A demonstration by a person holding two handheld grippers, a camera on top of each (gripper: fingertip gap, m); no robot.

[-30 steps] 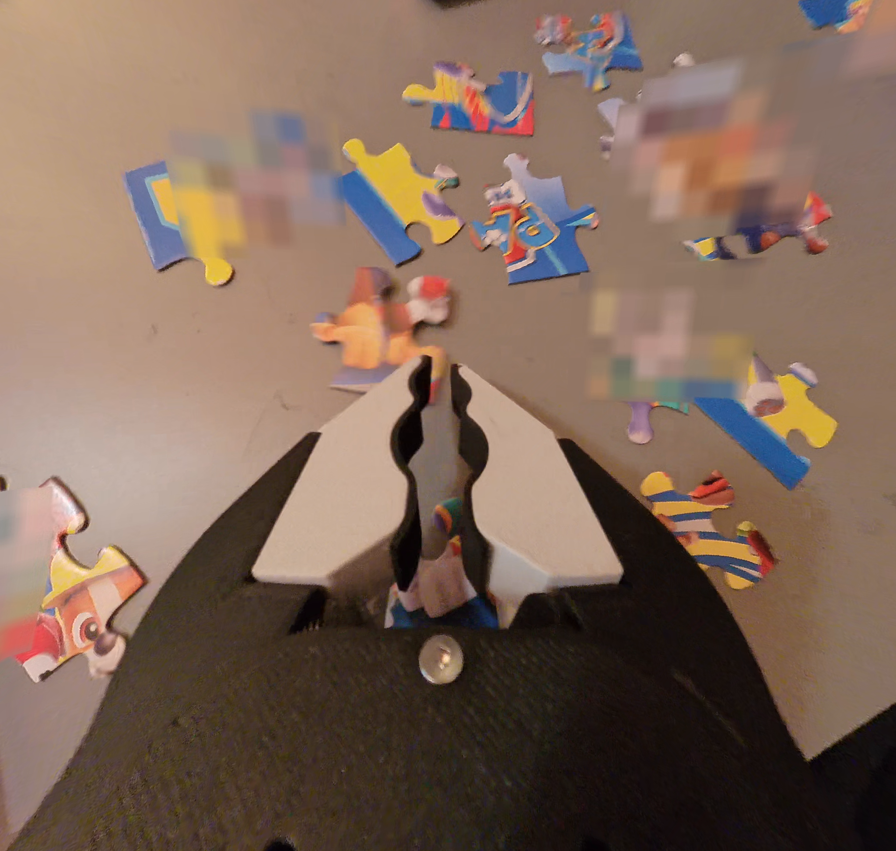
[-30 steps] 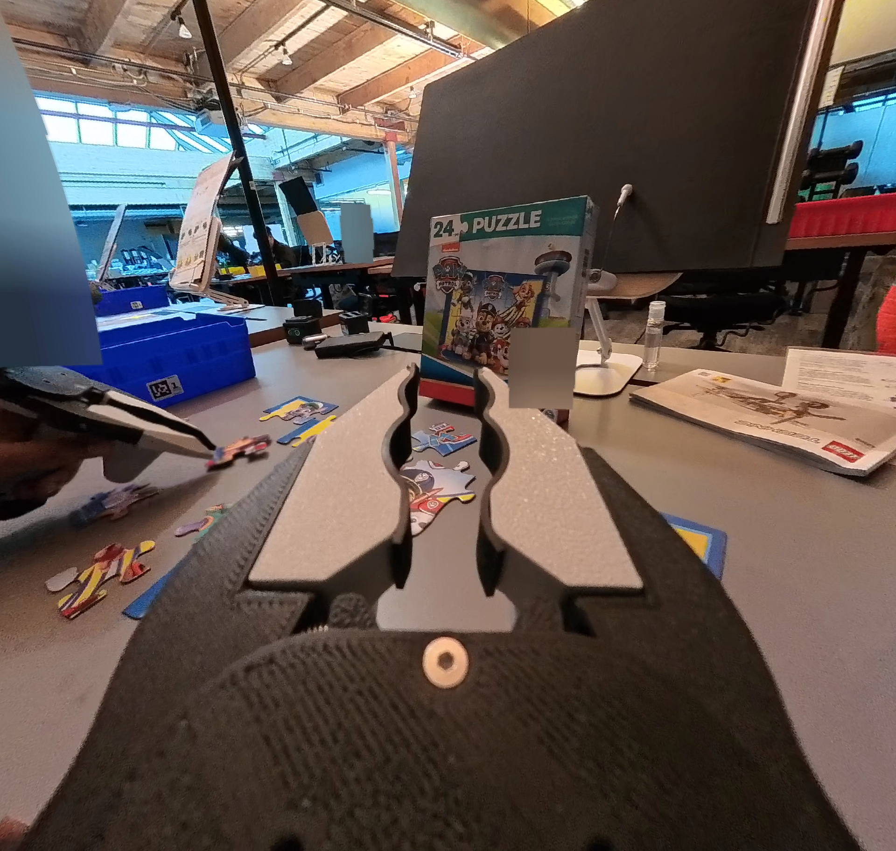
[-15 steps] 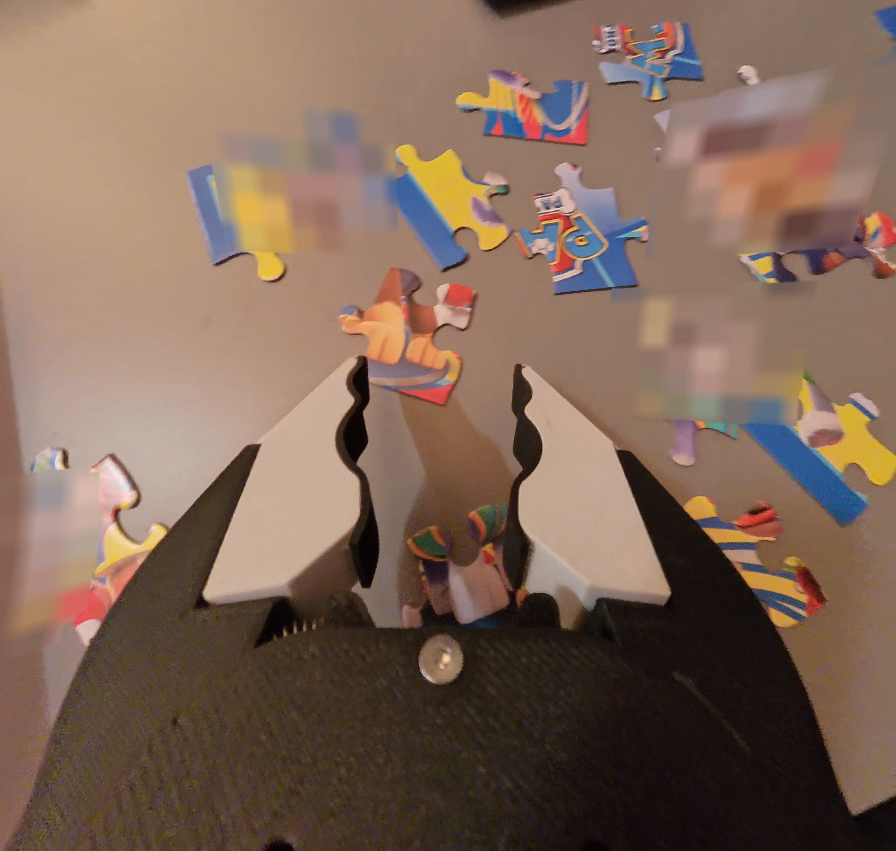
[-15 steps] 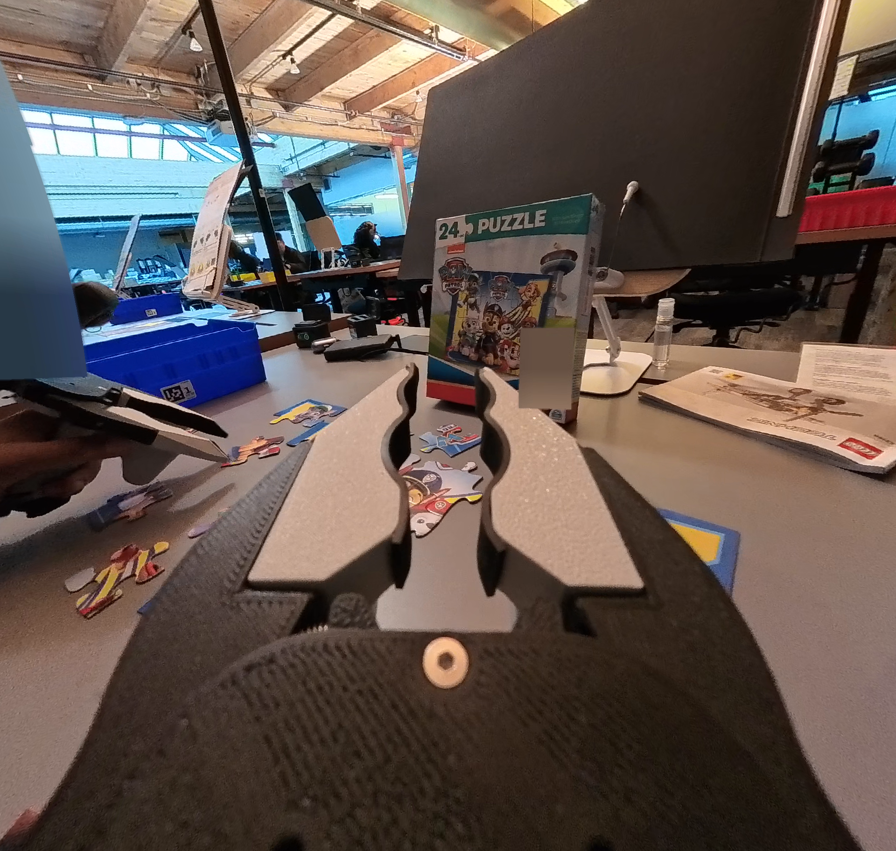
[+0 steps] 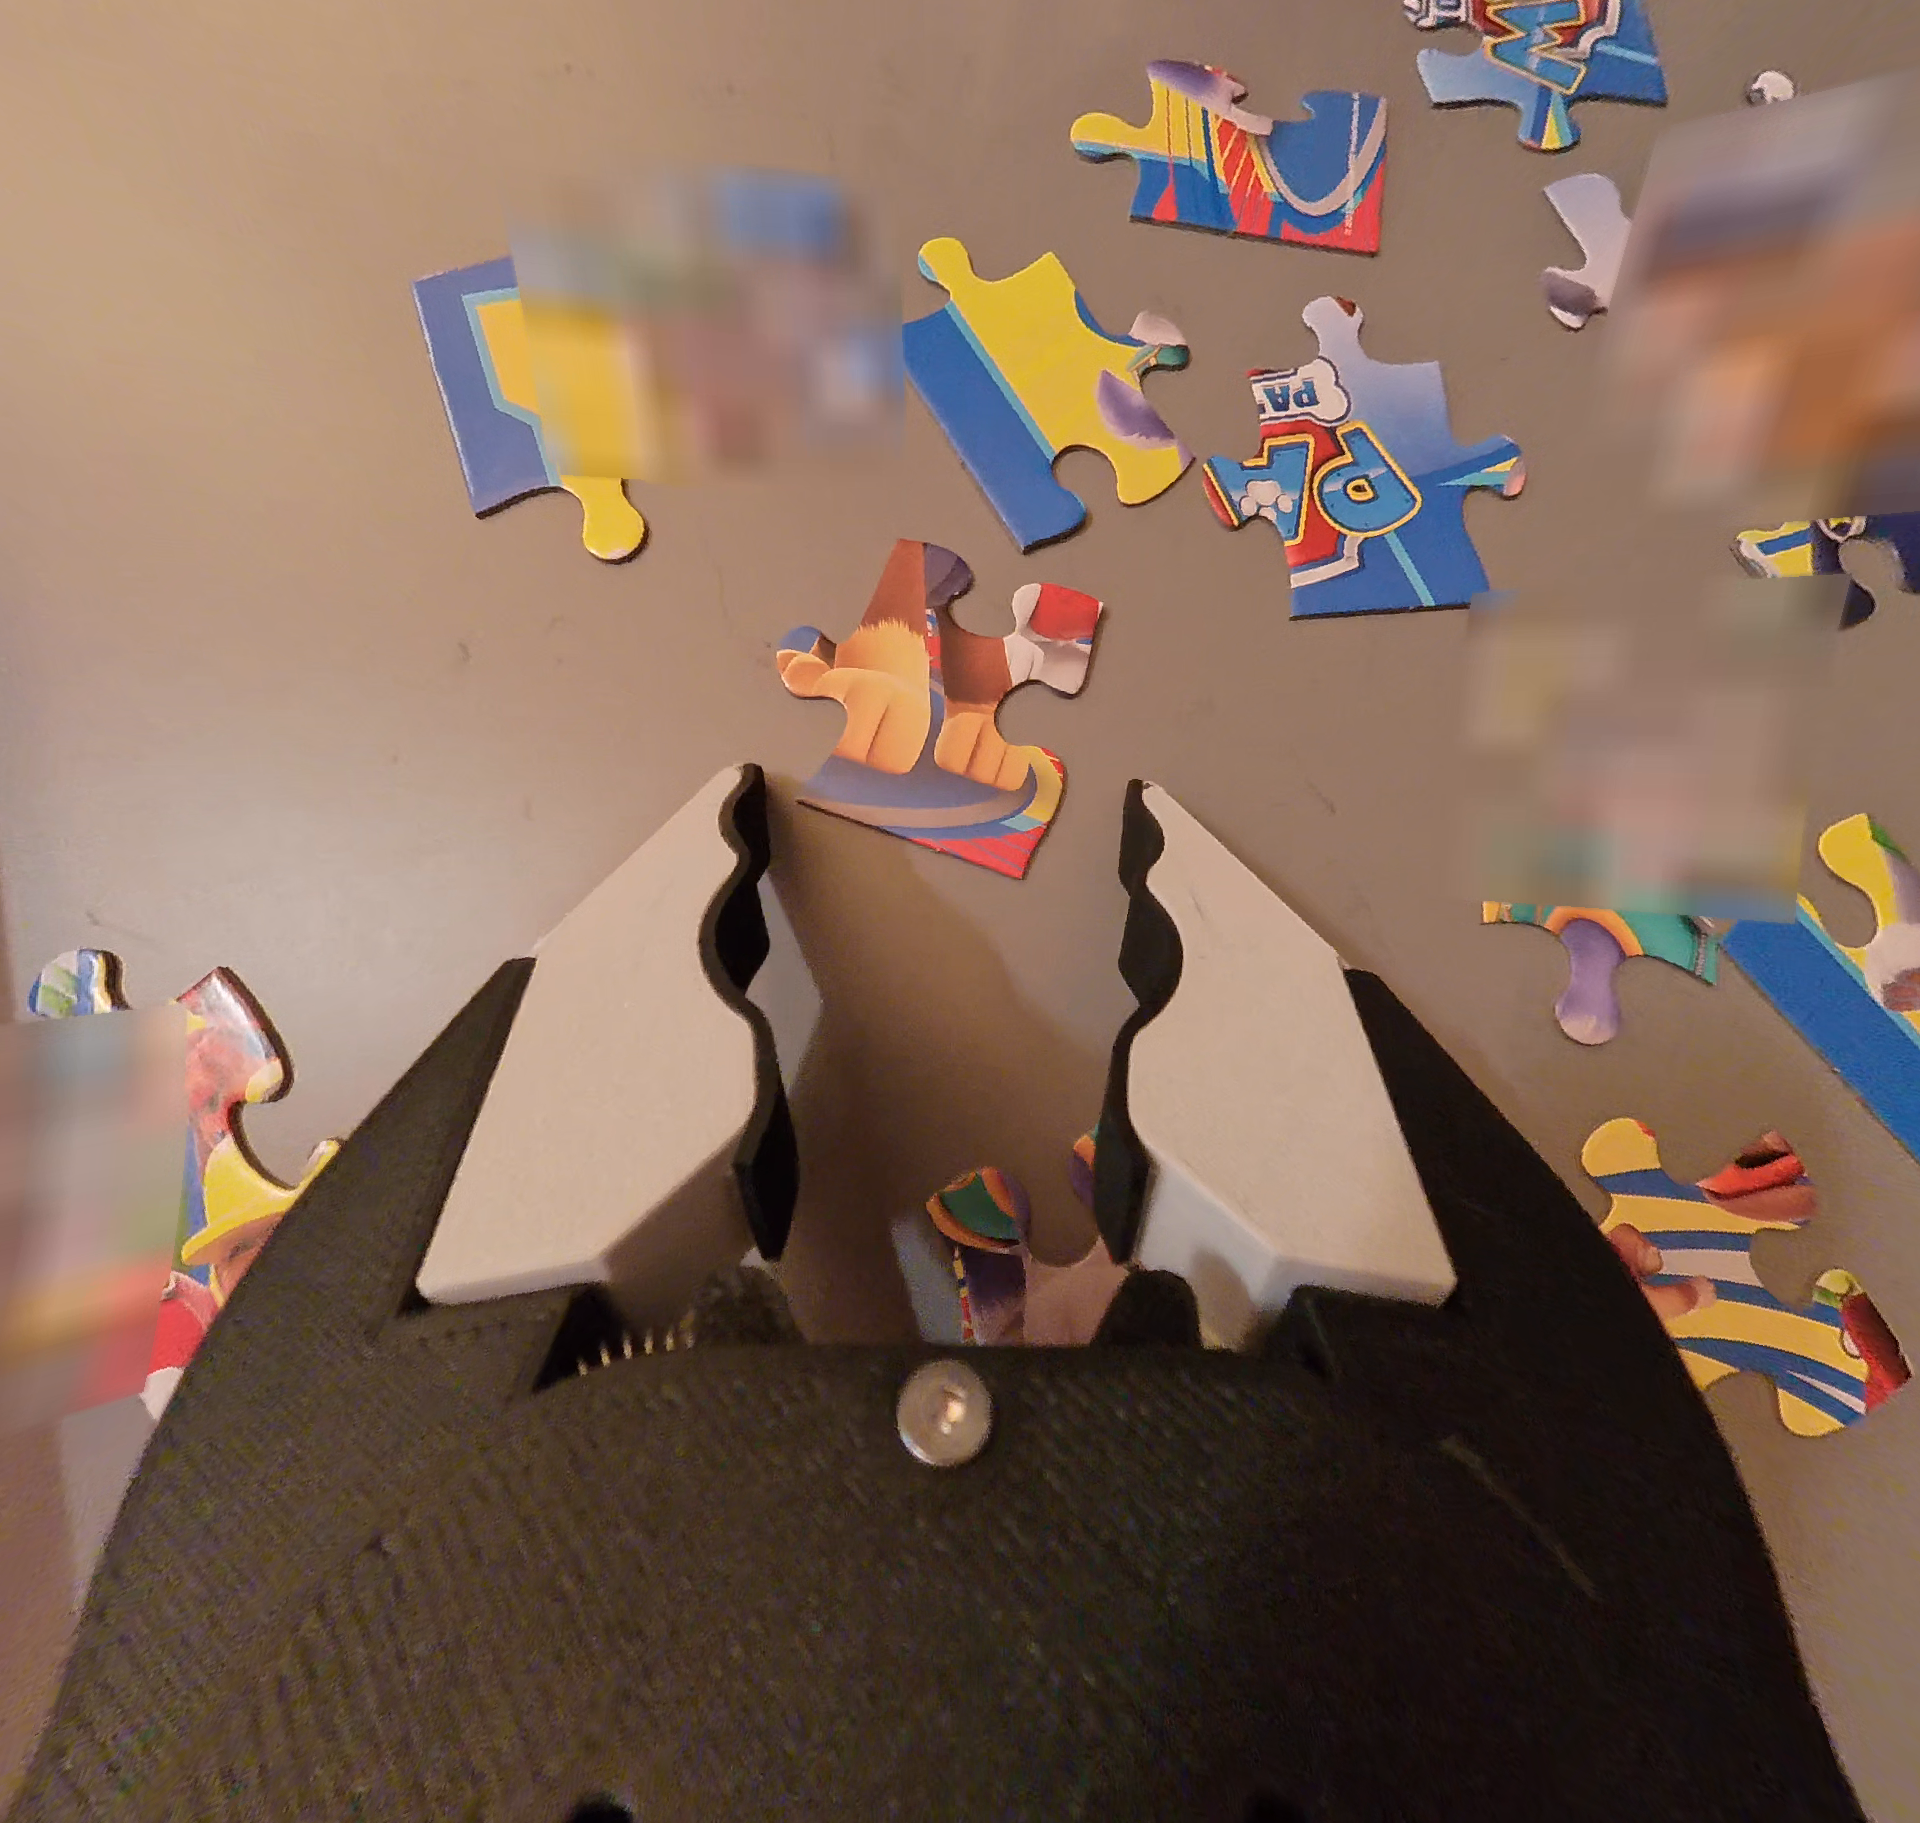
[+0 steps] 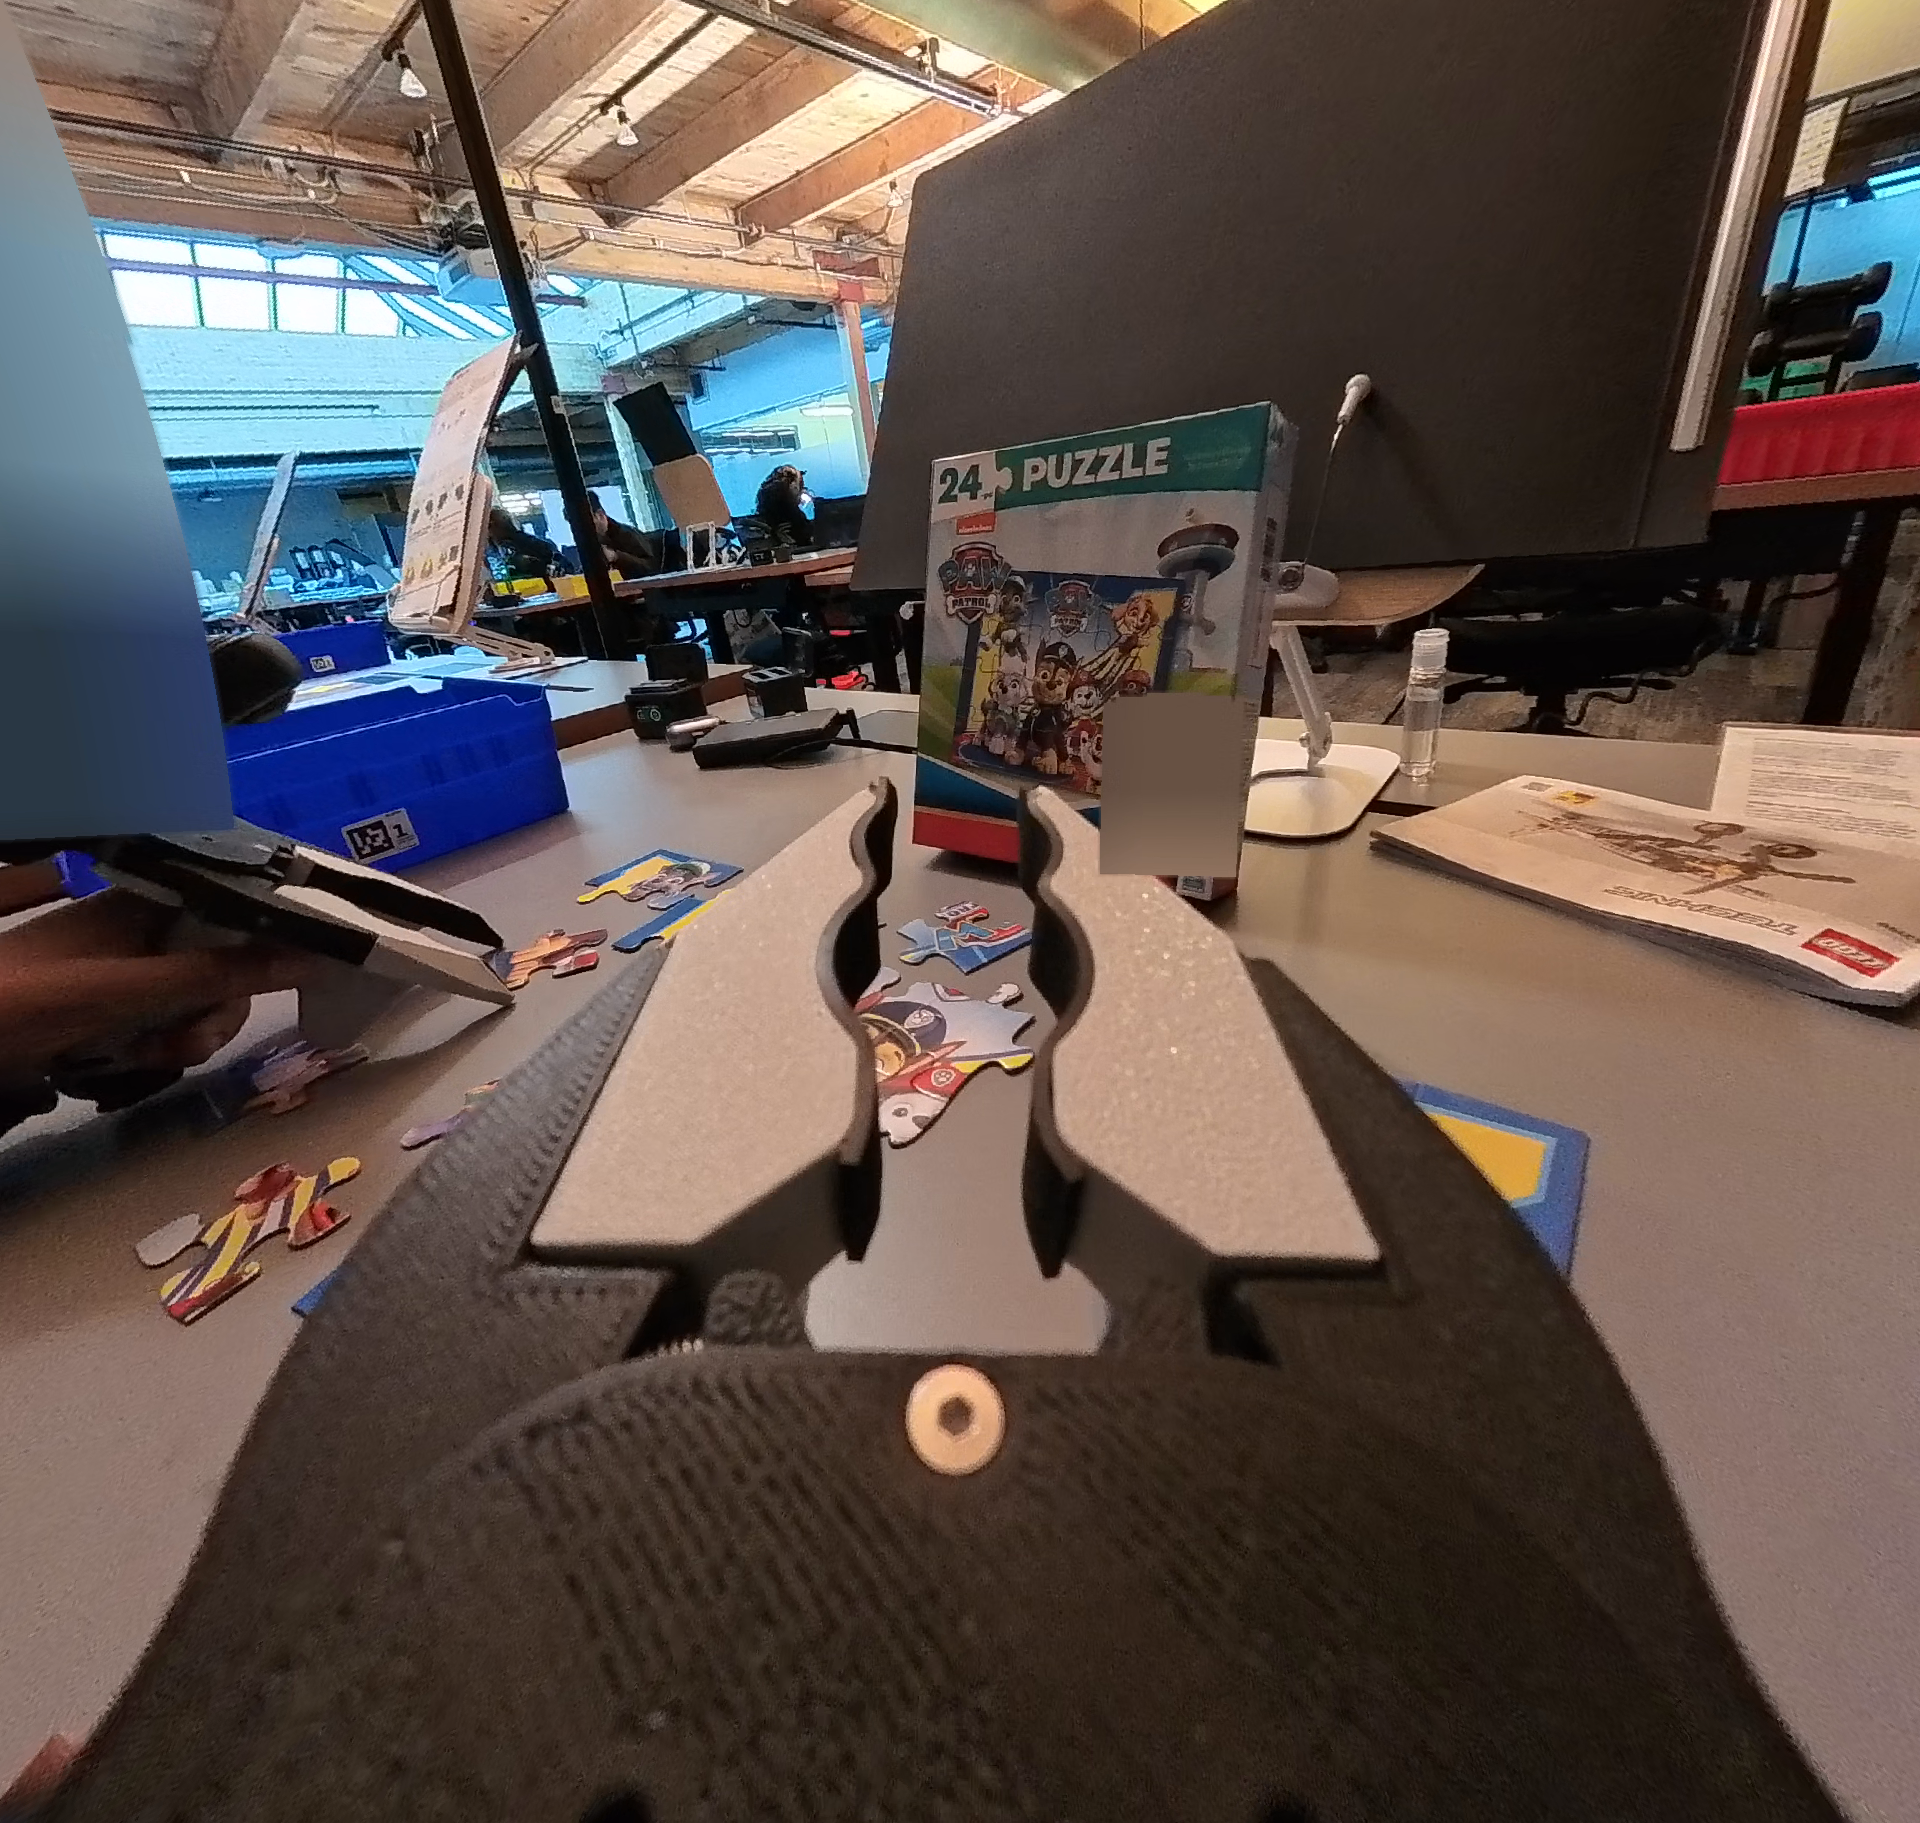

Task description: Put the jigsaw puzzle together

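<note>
On the grey worktop point(image 5: 260, 630), the left tool point(image 5: 940, 786) hovers with its two fingers spread wide and nothing between them, and an orange, brown and blue cardboard puzzle piece point(image 5: 935, 713) lies flat just beyond its tips, nearer the left finger. Farther right, the right tool point(image 6: 956, 807) stands with fingers a little apart, gripping nothing. It points over a white, red and blue puzzle piece point(image 6: 940, 1046) toward the upright puzzle box point(image 6: 1101, 630) near the far edge.
</note>
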